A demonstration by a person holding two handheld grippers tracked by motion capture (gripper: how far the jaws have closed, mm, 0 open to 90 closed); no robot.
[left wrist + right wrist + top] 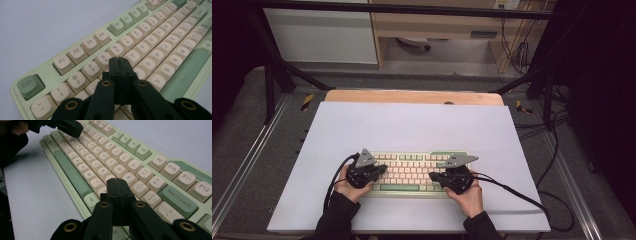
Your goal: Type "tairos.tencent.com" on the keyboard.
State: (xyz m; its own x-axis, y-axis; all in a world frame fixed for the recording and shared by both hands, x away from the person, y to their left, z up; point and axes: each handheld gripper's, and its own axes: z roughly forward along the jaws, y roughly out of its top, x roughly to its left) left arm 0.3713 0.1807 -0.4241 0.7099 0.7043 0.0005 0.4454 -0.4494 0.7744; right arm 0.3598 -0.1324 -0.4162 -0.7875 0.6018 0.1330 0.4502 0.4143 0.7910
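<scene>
The keyboard (412, 172) is the sole obstacle on the white board (412, 125). Beyond the keyboard, and to its left and right, the board surface lies bare and passable. Over its two ends hang the left gripper (379, 170) and right gripper (434, 176), occupying that room.

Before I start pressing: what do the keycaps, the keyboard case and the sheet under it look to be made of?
Keycaps: likely matte plastic, cream and sage green, with printed legends and soft rounded edges.
Keyboard case: apparently smooth moulded plastic in pale green, with a slight sheen along its rim.
Sheet: a flat, matte, pale lilac-grey surface with no visible weave; could be board, foam or plastic, which the pictures leave open.
</scene>
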